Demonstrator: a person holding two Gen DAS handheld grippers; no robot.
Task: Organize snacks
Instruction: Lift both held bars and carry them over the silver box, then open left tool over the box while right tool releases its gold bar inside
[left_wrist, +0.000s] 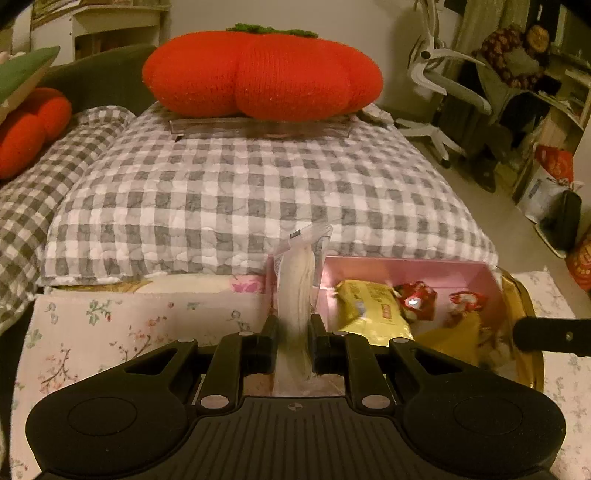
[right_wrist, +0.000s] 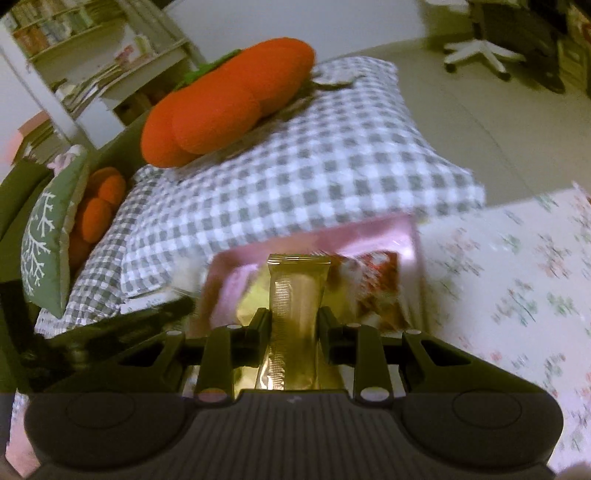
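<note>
My left gripper (left_wrist: 294, 325) is shut on a clear packet with a white snack (left_wrist: 297, 280), which stands upright between its fingers at the left end of a pink box (left_wrist: 406, 267). Inside the box lie a yellow packet (left_wrist: 369, 306) and two red-wrapped sweets (left_wrist: 415, 299). A black finger of the other gripper (left_wrist: 550, 334) reaches in from the right. In the right wrist view my right gripper (right_wrist: 294, 325) is shut on a gold foil packet (right_wrist: 297, 291), held just in front of the pink box (right_wrist: 402, 232), where a red-wrapped snack (right_wrist: 380, 266) shows.
The box rests on a floral cloth (left_wrist: 110, 332) beside a grey checked cushion (left_wrist: 240, 192) bearing a big orange pumpkin pillow (left_wrist: 262, 74). A gold round tray (left_wrist: 524, 306) lies right of the box. An office chair (left_wrist: 439, 92) and cluttered shelves stand on the floor at right.
</note>
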